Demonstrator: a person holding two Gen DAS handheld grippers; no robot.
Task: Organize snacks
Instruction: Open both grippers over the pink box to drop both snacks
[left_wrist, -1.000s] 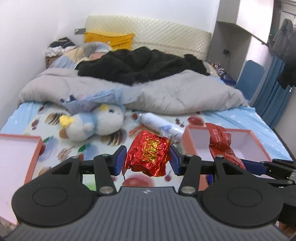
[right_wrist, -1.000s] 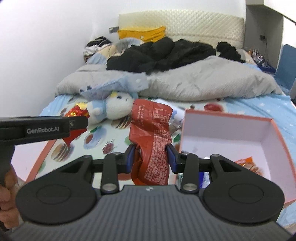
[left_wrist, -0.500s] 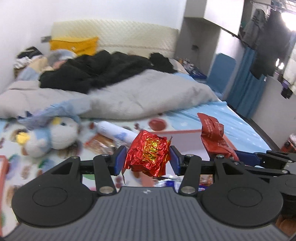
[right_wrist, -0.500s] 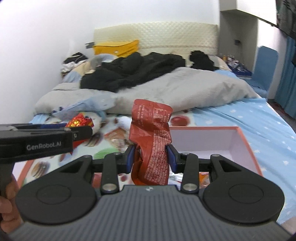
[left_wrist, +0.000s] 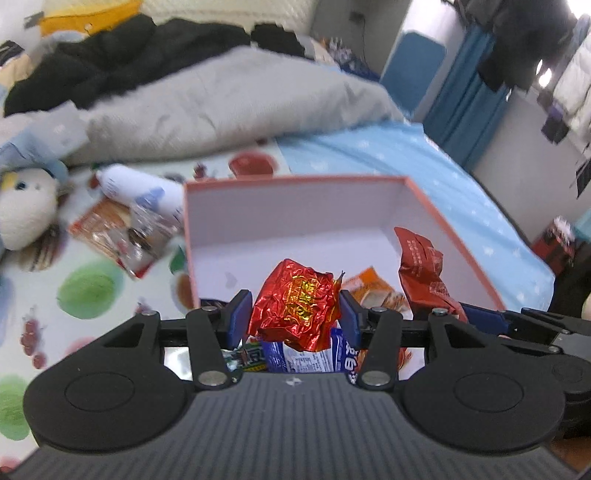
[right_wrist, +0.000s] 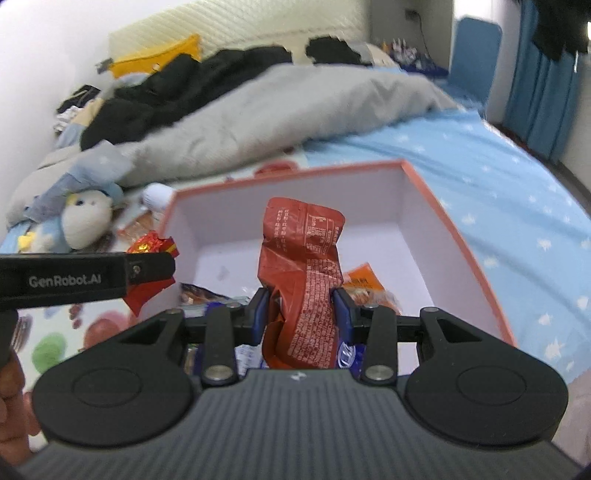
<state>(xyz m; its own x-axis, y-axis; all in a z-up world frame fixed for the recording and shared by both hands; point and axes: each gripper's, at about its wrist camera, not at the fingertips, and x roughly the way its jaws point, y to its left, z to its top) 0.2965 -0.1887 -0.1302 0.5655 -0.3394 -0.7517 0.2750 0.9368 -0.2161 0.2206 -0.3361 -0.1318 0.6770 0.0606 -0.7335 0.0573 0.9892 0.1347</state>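
Both tongs have swung over the open box (left_wrist: 448, 225), left tongs (left_wrist: 295, 314) clamped on a red foil packet (left_wrist: 297, 302), right tongs (right_wrist: 300, 308) on a dark-red pouch (right_wrist: 304, 273). Released this high, the light foil packet could land outside the box's near rim.

Left hand-held gripper (left_wrist: 294, 315): matte black body, ribbed grey-black top plate, small white logo at plate's front edge. Two round black discs flank plate. Black linkage arms, silver round screws at pivots. Blue pads on inner finger faces. Right hand-held gripper (right_wrist: 300, 309): same build. White "GenRobot.AI" lettering on left gripper's black side bar, left of right gripper's plate.
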